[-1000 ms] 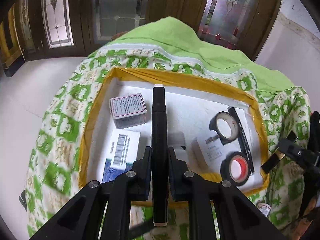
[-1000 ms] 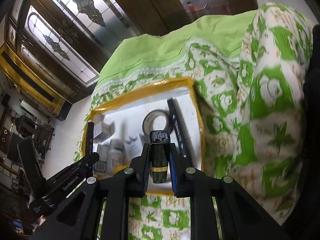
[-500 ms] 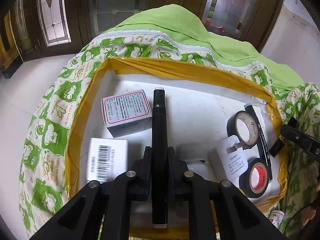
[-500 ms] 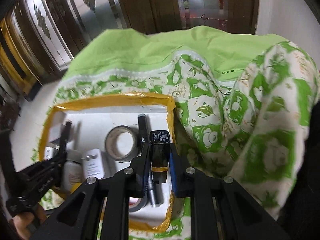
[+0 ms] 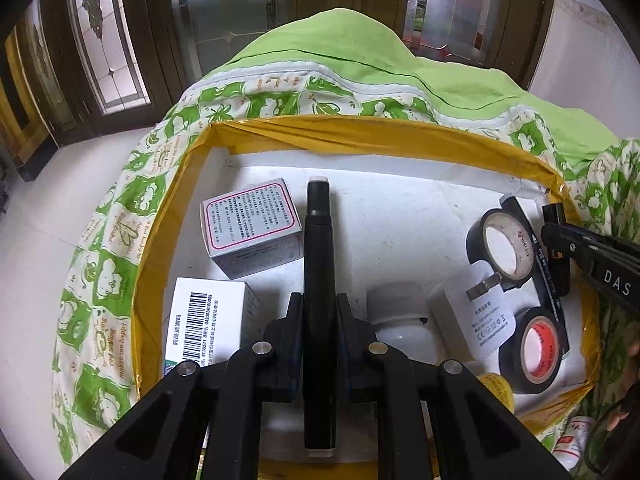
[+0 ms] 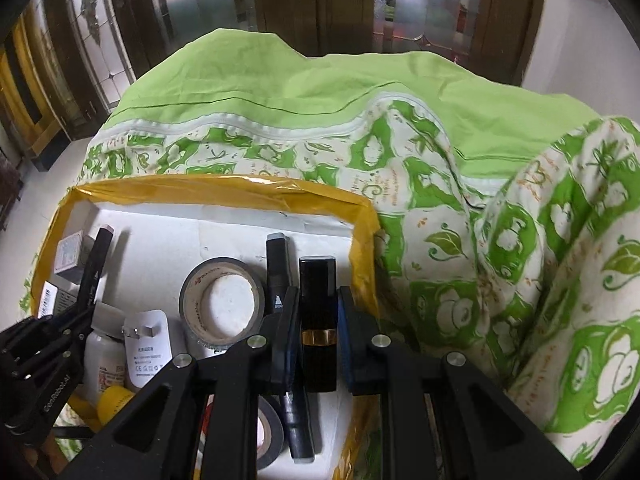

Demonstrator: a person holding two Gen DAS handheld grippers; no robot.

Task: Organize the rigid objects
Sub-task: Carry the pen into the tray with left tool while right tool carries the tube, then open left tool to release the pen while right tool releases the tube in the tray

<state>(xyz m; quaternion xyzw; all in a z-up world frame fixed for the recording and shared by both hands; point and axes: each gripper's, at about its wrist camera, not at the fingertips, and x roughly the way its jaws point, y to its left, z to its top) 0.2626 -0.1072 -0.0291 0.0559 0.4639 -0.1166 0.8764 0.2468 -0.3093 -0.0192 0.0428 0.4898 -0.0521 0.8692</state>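
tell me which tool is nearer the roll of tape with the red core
The right. The right tool, shut on a black tube, hangs at the box's right end by the red-core tape roll. The left tool, gripping a black marker, sits mid-box.

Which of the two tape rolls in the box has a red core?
The tape roll nearest the camera in the left wrist view; the other tape roll, farther back, has a whitish core.

a long black marker (image 5: 318, 280) with pale end caps runs straight up the middle of the left wrist frame, clamped over the white tray (image 5: 400, 220) with yellow-taped rim. in the right wrist frame a black lipstick tube (image 6: 318, 312) with a gold band stands at centre, pinched above the tray's right side, beside a dark pen (image 6: 278, 276) and a grey tape roll (image 6: 222, 300).
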